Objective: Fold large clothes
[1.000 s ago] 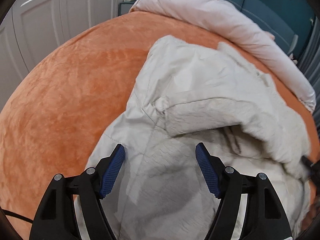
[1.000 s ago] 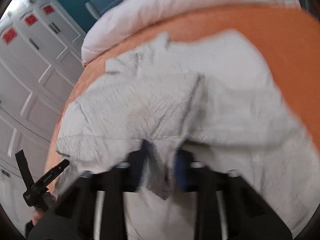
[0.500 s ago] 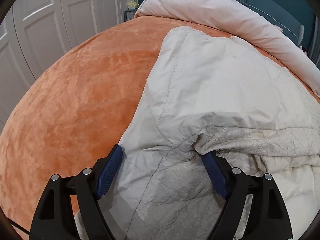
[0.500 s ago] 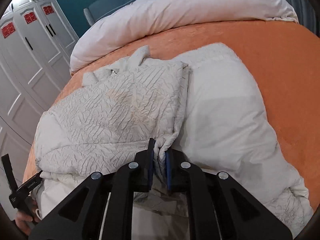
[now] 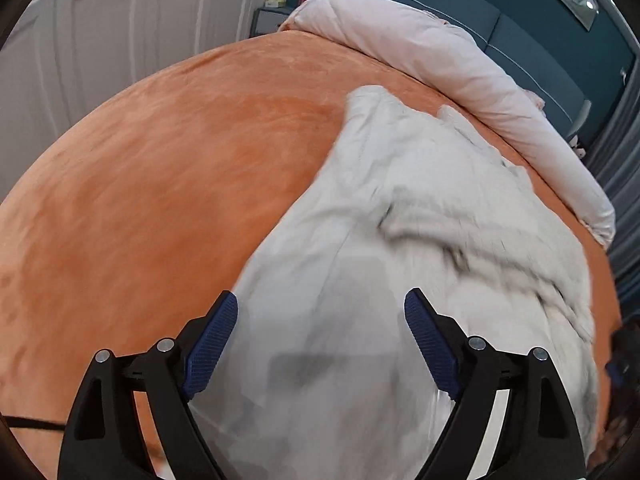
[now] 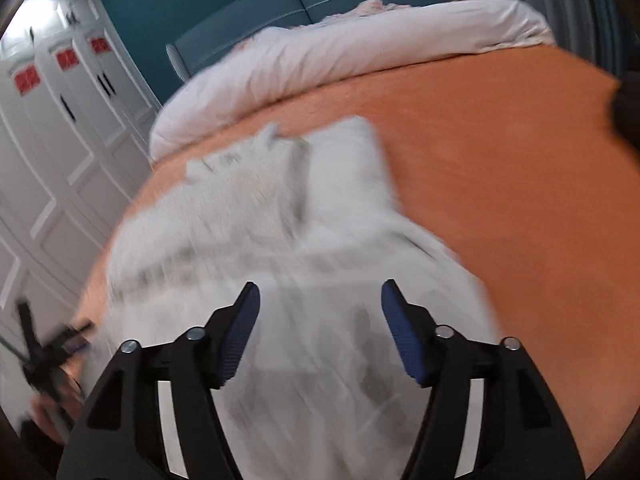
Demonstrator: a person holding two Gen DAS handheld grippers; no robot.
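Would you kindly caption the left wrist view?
Open left hand-held gripper above a pale garment on an orange bedspread.

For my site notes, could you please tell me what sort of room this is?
Most likely a bedroom: a bed with an orange cover, a rolled pale duvet against a teal padded headboard, and white wardrobe doors.

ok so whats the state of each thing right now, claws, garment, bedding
left claw: open, holding nothing, over the garment
right claw: open, holding nothing, over the garment
cream padded garment: lying on the bedspread, partly folded, one layer lapped over another, rumpled
orange bedspread: spread flat under the garment
pale pink duvet: rolled up along the headboard end
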